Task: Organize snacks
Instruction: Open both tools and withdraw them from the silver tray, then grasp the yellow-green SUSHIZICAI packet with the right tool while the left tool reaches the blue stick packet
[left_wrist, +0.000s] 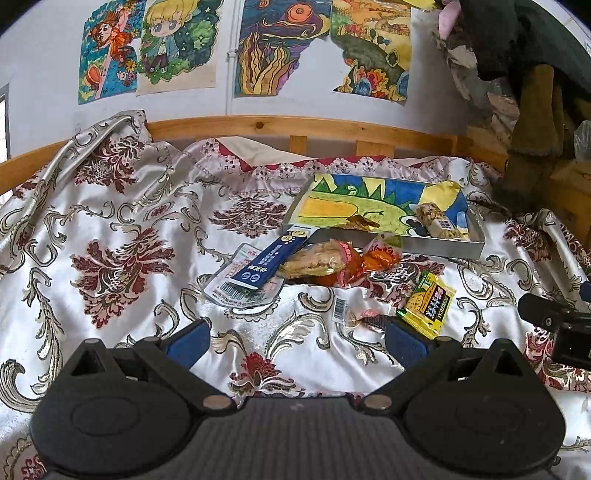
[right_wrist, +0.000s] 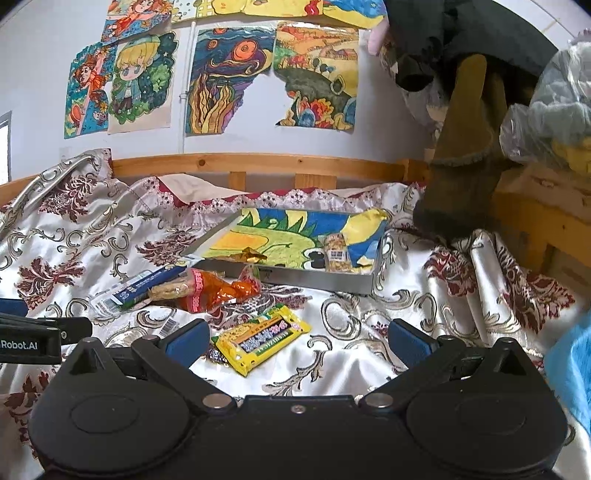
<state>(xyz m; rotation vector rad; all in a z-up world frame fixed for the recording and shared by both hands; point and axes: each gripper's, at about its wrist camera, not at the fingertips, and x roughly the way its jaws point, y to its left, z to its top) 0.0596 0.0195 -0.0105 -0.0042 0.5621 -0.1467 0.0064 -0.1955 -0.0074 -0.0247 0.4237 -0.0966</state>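
Satin bedding (left_wrist: 110, 229) with a dark red floral pattern covers the bed we work over, and coloured drawings (left_wrist: 266, 48) hang on the far wall. Our left gripper (left_wrist: 295, 341) and right gripper (right_wrist: 297, 341) both hover with fingers spread wide, holding nothing. At the far right lies a shallow grey tray (right_wrist: 321, 282) lined with a drawing; inside it we see a granola bar (right_wrist: 338, 253) and a gold wrapper (right_wrist: 251, 255). Loose on the bedding near the tray lie a blue sachet (left_wrist: 273, 258), an orange snack packet (right_wrist: 218, 288) and, nearest our right gripper, a yellow snack packet (right_wrist: 258, 338).
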